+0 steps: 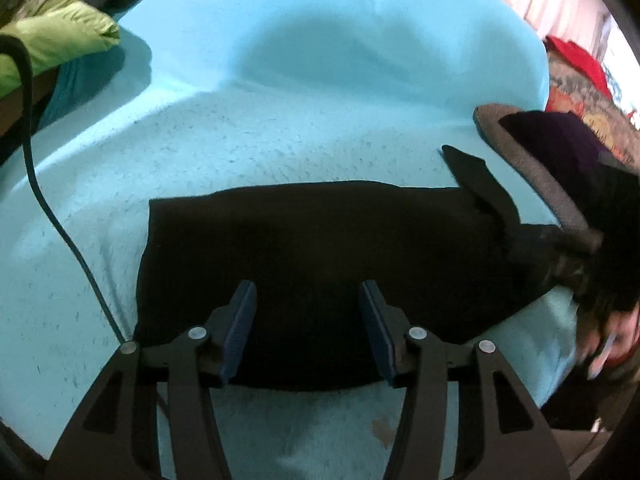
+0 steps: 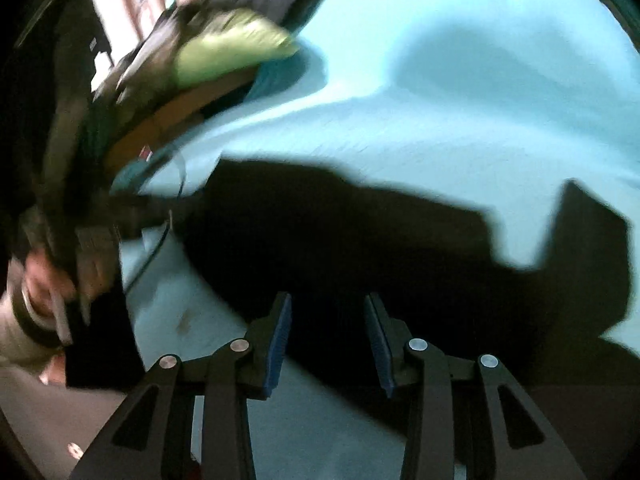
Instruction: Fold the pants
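Black pants (image 1: 304, 248) lie folded into a rough rectangle on a light blue fuzzy blanket (image 1: 280, 128). My left gripper (image 1: 308, 294) hovers over the near edge of the fold, its blue-padded jaws apart with only flat cloth below them. At the right end a black strip of fabric (image 1: 480, 188) sticks up, where the other gripper tool shows dark and blurred. In the right wrist view the pants (image 2: 360, 232) spread dark across the blanket (image 2: 480, 100), and my right gripper (image 2: 328, 304) stands open over them, pads clear of the cloth.
A black cable (image 1: 44, 200) runs down the left over the blanket. A green cushion (image 1: 52, 40) sits at the far left, patterned and red fabrics (image 1: 576, 80) at the far right. A hand (image 2: 44, 292) holding the other tool shows at the left of the right wrist view.
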Action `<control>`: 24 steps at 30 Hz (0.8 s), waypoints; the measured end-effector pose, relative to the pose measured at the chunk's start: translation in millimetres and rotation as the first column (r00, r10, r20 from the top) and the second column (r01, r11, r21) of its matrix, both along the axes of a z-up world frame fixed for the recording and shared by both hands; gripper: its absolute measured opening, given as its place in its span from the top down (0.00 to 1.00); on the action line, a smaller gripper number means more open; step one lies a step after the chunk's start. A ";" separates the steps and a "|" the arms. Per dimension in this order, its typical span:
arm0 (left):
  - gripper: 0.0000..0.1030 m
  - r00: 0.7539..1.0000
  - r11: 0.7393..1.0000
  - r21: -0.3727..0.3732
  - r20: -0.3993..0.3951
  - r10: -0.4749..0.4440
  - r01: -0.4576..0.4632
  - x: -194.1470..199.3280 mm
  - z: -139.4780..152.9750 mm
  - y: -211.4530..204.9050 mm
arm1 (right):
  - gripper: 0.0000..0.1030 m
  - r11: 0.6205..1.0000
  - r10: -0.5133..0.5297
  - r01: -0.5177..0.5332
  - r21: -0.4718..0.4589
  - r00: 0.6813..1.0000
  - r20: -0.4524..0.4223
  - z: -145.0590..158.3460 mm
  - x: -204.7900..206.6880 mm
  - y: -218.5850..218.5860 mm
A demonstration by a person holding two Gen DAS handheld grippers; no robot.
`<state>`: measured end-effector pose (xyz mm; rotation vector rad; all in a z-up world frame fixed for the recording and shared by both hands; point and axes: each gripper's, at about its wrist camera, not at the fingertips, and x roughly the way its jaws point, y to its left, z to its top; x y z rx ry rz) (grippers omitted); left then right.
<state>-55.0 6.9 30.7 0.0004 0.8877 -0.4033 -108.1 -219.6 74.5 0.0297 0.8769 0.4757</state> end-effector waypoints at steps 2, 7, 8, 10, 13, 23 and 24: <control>0.50 1.000 1.000 -0.014 0.006 -0.003 0.003 0.7 4.6 -3.0 | 0.32 0.991 -0.123 0.123 -0.042 0.992 0.017 8.7 18.0 -28.3; 0.50 1.000 0.999 -0.041 0.018 -0.013 0.014 4.9 13.1 -11.2 | 0.33 0.922 -0.350 0.343 -0.180 0.937 -0.008 -7.1 83.9 -76.3; 0.50 1.000 0.999 -0.041 0.018 -0.018 0.018 5.7 12.8 -13.5 | 0.33 0.909 -0.376 0.363 -0.206 0.926 -0.025 -16.6 99.6 -81.1; 0.49 1.000 0.999 -0.046 0.011 -0.022 0.023 8.7 11.0 -16.9 | 0.36 0.893 -0.412 0.391 -0.222 0.910 -0.054 -30.3 116.5 -88.4; 0.49 1.000 0.998 -0.049 -0.009 -0.028 0.028 14.0 6.9 -21.4 | 0.41 0.865 -0.460 0.426 -0.266 0.884 -0.082 -51.6 138.9 -94.6; 0.49 0.999 0.999 -0.020 -0.020 -0.030 0.030 16.0 -0.5 -28.8 | 0.96 0.857 -0.456 0.430 -0.285 0.890 -0.028 -51.1 147.8 -93.5; 0.49 0.999 0.999 -0.019 -0.018 -0.031 0.030 15.5 -0.2 -29.0 | 0.96 0.857 -0.457 0.434 -0.279 0.889 -0.021 -48.3 145.0 -93.9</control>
